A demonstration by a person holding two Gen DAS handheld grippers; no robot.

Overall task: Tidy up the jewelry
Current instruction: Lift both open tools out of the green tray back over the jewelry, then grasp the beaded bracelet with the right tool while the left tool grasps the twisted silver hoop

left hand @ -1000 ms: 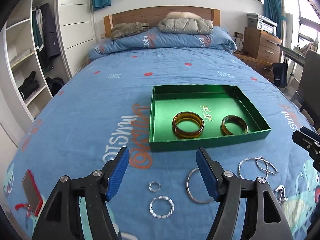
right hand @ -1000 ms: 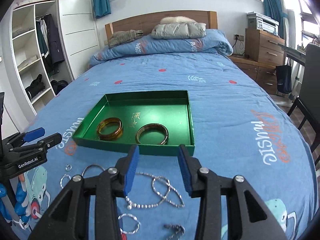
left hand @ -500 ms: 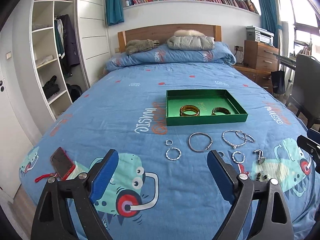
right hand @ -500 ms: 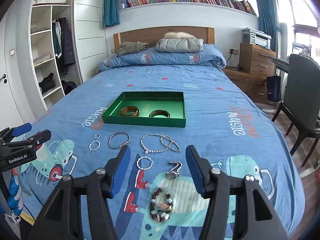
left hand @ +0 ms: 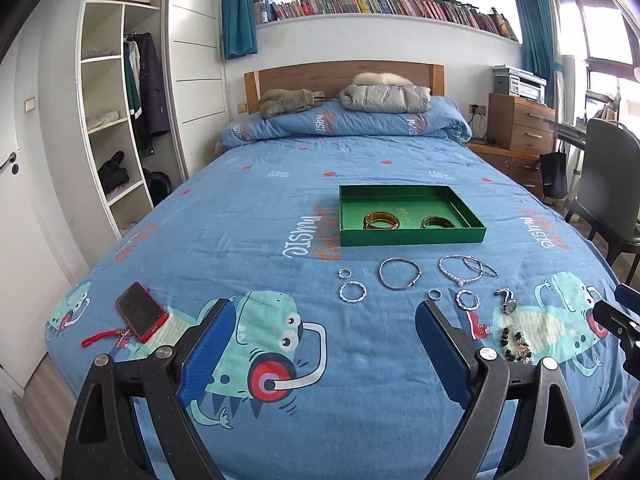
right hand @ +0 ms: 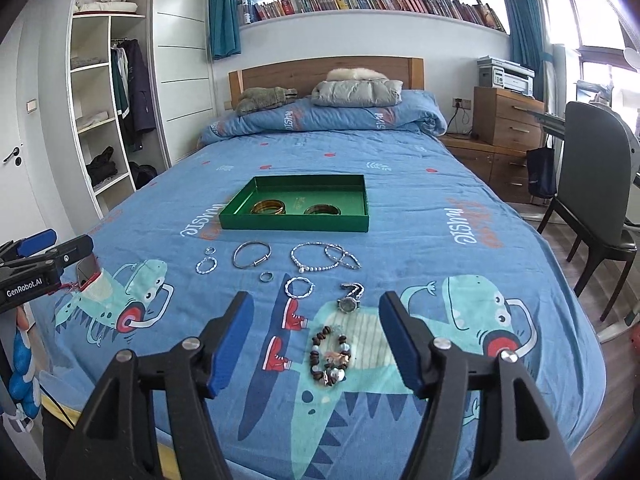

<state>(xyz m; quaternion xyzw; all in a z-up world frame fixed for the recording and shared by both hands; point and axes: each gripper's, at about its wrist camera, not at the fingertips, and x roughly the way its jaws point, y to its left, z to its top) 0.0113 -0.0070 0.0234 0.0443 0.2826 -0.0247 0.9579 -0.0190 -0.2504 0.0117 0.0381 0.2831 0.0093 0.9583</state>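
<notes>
A green tray (left hand: 412, 237) (right hand: 294, 225) lies mid-bed and holds an amber bangle (left hand: 381, 220) (right hand: 269, 206) and a darker bangle (left hand: 437, 222) (right hand: 322, 210). In front of it on the blue bedcover lie a silver bangle (left hand: 399, 273) (right hand: 251, 255), a silver bead chain (left hand: 464, 271) (right hand: 320, 258), several silver rings (left hand: 352, 291) (right hand: 299, 287), a watch (right hand: 349, 300) and a brown bead bracelet (right hand: 330, 356). My left gripper (left hand: 322, 344) is open and empty, near the bed's foot. My right gripper (right hand: 316, 340) is open and empty above the bead bracelet.
A red phone (left hand: 141, 317) with a red strap lies at the bed's front left. A wardrobe with open shelves (left hand: 116, 128) stands left. A wooden dresser (right hand: 506, 132) and a dark chair (right hand: 596, 196) stand right. Pillows lie at the headboard (left hand: 344, 76).
Both grippers have pulled far back from the tray toward the foot of the bed, so the whole jewelry spread shows. Both have opened wider. The jewelry has not moved.
</notes>
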